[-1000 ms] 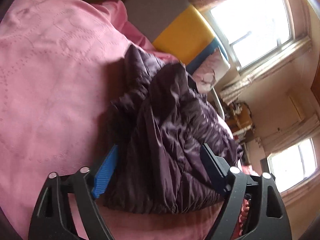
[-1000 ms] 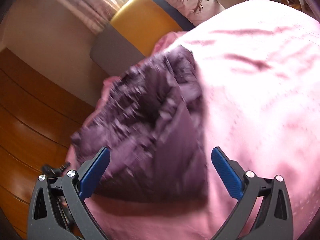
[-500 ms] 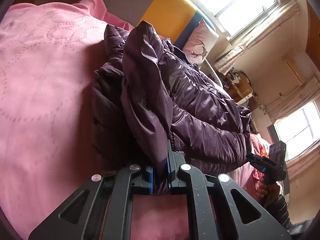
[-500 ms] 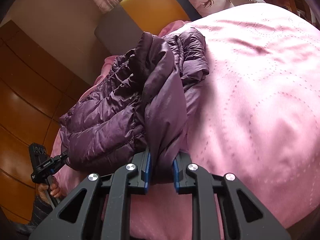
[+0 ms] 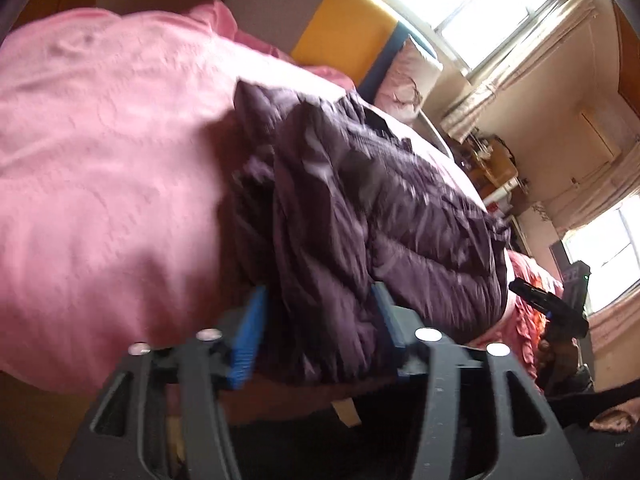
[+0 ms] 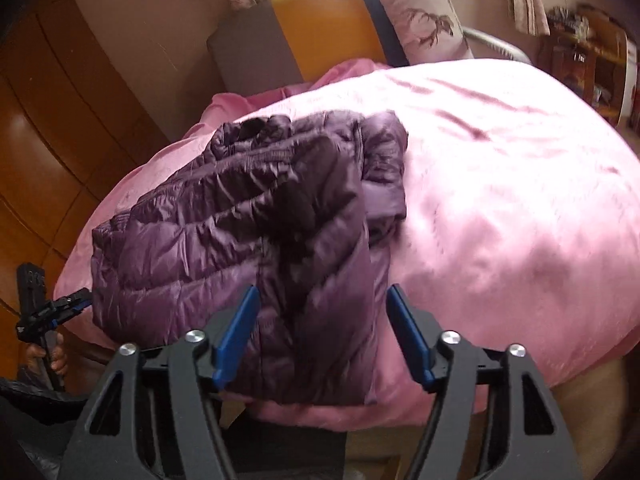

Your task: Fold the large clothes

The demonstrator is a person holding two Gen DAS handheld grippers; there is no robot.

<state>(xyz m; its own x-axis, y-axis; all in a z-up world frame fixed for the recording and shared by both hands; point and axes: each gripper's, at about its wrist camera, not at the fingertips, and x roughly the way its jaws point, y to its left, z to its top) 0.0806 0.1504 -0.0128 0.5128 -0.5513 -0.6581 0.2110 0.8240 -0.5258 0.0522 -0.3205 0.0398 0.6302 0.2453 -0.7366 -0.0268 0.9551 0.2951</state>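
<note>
A dark purple quilted puffer jacket (image 5: pixel 380 216) lies bunched and folded over on the pink bedspread (image 5: pixel 100 160). My left gripper (image 5: pixel 320 332) is open, its blue pads on either side of the jacket's near edge. In the right wrist view the same jacket (image 6: pixel 248 232) lies on the bedspread (image 6: pixel 500 200), and my right gripper (image 6: pixel 324 340) is open, with the near hem between its pads and not pinched. The other gripper shows at the frame edge in each view, the right one (image 5: pixel 552 308) and the left one (image 6: pixel 52 312).
A grey and yellow headboard (image 6: pixel 320 24) and a deer-print pillow (image 6: pixel 420 24) stand at the far end of the bed. Wooden wardrobe panels (image 6: pixel 48 120) are on the left. Bright windows (image 5: pixel 480 4) and cluttered shelves (image 5: pixel 492 168) are on the right.
Both grippers were shut on the jacket's edge half a second ago and have opened, letting the jacket drop onto the bed. Both have drawn back toward the bed's near edge.
</note>
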